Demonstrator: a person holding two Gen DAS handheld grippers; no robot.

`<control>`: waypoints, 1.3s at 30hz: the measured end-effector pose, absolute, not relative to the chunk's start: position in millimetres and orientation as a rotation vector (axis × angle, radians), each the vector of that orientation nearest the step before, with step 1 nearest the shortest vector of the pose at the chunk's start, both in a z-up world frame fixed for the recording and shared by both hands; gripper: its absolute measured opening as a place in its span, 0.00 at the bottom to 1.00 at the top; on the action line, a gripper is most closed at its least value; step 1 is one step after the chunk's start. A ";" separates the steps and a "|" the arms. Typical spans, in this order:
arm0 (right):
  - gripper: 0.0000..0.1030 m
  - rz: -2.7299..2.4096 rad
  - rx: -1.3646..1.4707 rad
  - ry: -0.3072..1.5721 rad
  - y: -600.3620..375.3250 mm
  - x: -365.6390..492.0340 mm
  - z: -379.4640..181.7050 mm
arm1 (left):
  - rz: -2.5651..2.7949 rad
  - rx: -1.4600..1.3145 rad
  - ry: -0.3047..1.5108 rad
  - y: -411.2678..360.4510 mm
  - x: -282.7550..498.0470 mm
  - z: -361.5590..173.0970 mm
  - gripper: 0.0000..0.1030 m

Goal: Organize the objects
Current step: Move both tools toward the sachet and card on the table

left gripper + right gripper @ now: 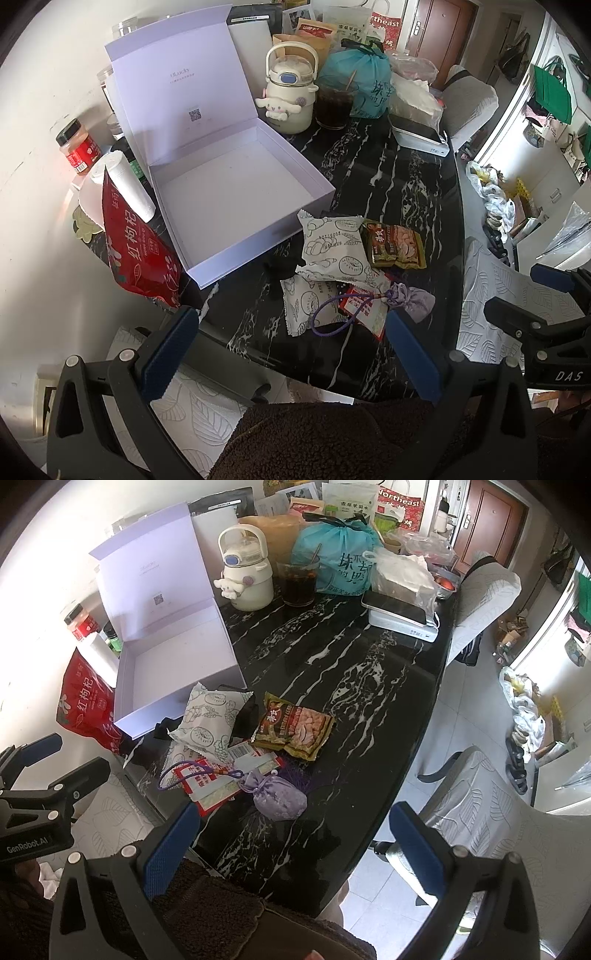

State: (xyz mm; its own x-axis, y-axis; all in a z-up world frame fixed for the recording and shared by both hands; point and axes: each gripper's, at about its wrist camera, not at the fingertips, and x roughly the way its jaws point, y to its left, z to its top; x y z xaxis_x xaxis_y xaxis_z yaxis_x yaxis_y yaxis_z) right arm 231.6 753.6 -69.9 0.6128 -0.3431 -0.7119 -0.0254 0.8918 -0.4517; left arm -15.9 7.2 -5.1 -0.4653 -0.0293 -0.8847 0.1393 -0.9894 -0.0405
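An empty lilac box (236,192) (173,664) stands open on the black marble table (388,184), lid raised. In front of it lies a loose pile. It holds white snack packets with fruit drawings (332,240) (210,716), a green-brown peanut packet (395,247) (295,731), a red-and-white packet (365,310) (214,779) and a lilac drawstring sachet (413,301) (277,794) with a purple cord. My left gripper (291,354) hovers open above the table's near edge, short of the pile. My right gripper (295,845) is open too, just short of the sachet. Neither holds anything.
A red goji bag (136,251), paper roll (125,184) and red-lidded jar (79,146) crowd the box's left side. Behind it stand a cream kettle bottle (291,96), a glass of dark drink (334,103), a teal bag (365,81) and a white device (421,138). Leaf-patterned chairs (498,812) flank the table.
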 end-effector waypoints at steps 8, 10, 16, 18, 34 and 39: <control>1.00 -0.205 -0.439 0.897 752.7 227.9 -74.4 | -2.592 1.561 0.163 10.4 -11.4 -6.2 0.98; 1.00 -0.208 -0.436 0.893 751.9 223.4 -76.6 | -2.585 1.557 0.166 10.7 -10.5 -5.8 0.98; 1.00 -0.218 -0.427 0.887 751.8 219.5 -76.9 | -2.575 1.552 0.165 14.1 -5.7 -4.6 0.98; 1.00 -0.220 -0.423 0.884 751.7 217.8 -76.7 | -2.575 1.547 0.163 14.6 -3.6 -3.4 0.98; 1.00 -0.251 -0.381 0.877 754.7 211.3 -71.9 | -2.522 1.540 0.191 11.9 2.5 2.3 0.98; 1.00 -0.277 -0.322 0.868 750.9 206.4 -64.7 | -2.489 1.530 0.223 10.7 4.6 5.3 0.98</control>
State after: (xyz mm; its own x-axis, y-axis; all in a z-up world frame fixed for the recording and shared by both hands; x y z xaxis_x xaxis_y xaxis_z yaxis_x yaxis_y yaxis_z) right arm 206.4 750.9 -64.7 0.6159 -0.3654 -0.6980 0.1071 0.9166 -0.3853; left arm 4.6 10.7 5.3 -0.4387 -0.0997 -0.8931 0.2571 -0.9662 -0.0185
